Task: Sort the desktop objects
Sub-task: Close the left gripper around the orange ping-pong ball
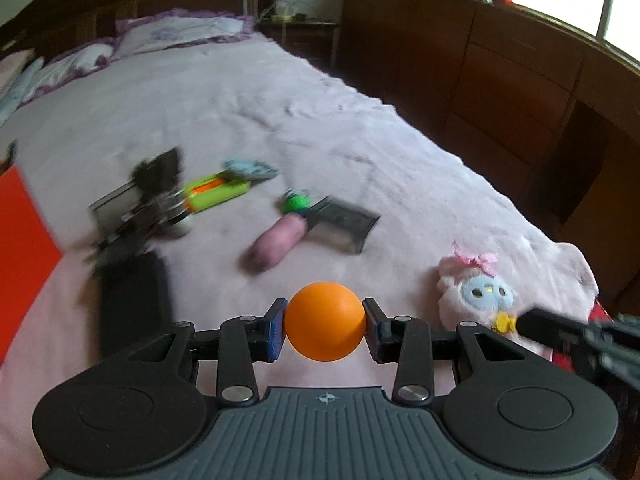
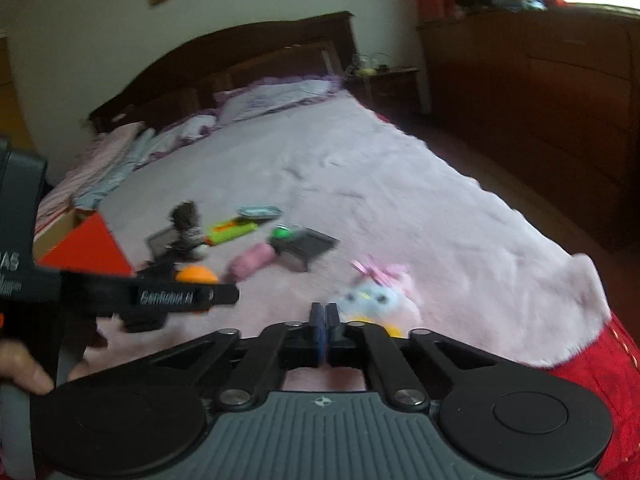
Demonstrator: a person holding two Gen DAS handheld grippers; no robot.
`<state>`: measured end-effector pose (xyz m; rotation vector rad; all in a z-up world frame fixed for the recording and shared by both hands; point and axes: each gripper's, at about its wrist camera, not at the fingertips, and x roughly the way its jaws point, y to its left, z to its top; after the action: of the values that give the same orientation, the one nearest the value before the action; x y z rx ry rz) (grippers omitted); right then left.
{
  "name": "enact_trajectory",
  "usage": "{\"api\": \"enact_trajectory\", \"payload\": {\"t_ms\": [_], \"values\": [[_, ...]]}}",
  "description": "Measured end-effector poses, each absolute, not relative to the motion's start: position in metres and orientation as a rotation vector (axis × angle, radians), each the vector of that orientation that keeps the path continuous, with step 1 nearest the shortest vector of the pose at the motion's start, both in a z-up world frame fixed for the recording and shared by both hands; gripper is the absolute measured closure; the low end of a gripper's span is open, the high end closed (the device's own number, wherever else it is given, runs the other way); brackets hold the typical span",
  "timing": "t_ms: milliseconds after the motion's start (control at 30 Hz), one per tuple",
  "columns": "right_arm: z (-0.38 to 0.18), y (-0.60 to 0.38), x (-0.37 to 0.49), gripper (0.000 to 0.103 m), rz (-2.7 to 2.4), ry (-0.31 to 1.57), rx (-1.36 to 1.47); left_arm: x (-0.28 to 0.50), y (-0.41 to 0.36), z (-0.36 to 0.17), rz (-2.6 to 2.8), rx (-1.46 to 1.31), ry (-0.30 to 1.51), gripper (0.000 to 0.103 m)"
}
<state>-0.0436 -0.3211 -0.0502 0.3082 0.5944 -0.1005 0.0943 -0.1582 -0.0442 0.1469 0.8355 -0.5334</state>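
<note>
While our left hand-held gripper [image 1: 325,326] pinches the orange ball [image 1: 325,321] and the right hand-held gripper [image 2: 324,330] is pressed together, we squeeze gently above the bed [image 1: 280,120].

In the right wrist view, white lettering reading "GenRobot.AI" runs along the side of the left gripper [image 2: 200,286], at about nine o'clock from the picture's middle. Further out at nine o'clock, on the dark body of that same device at the picture's edge, the cut-off characters "AS" can be made out; the smaller line beneath them is too blurred to read. In the left wrist view no text is legible.
</note>
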Motion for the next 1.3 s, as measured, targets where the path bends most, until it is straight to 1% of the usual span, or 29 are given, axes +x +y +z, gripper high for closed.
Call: {"api": "enact_trajectory", "payload": {"t_ms": [267,333,400,500,567,667,767,867,967,1300], "values": [[-0.038,-0.296,-0.044,0.102,-0.036,0.592,0.277,0.074,-0.117,-0.04,-0.479,0.134,0.868,0.063],[-0.041,-0.293,-0.045,0.098,-0.041,0.629,0.275,0.071,-0.113,-0.04,-0.471,0.133,0.866,0.063],[-0.049,-0.295,-0.044,0.092,-0.071,0.678,0.288,0.07,-0.111,-0.04,-0.47,0.127,0.864,0.063],[-0.061,-0.301,-0.044,0.086,-0.135,0.729,0.305,0.067,-0.112,-0.04,-0.477,0.128,0.861,0.063],[-0.068,-0.306,-0.044,0.083,-0.168,0.757,0.313,0.065,-0.114,-0.041,-0.485,0.139,0.862,0.062],[-0.078,-0.31,-0.043,0.082,-0.2,0.782,0.316,0.064,-0.118,-0.048,-0.492,0.155,0.88,0.06],[-0.087,-0.31,-0.043,0.078,-0.214,0.8,0.317,0.062,-0.119,-0.055,-0.482,0.168,0.898,0.054],[-0.092,-0.31,-0.044,0.071,-0.226,0.808,0.309,0.062,-0.118,-0.059,-0.466,0.179,0.907,0.048],[-0.097,-0.312,-0.039,0.07,-0.241,0.815,0.309,0.064,-0.117,-0.062,-0.458,0.181,0.909,0.046],[-0.103,-0.31,-0.034,0.063,-0.253,0.808,0.308,0.066,-0.126,-0.078,-0.482,0.203,0.951,0.047]]}}
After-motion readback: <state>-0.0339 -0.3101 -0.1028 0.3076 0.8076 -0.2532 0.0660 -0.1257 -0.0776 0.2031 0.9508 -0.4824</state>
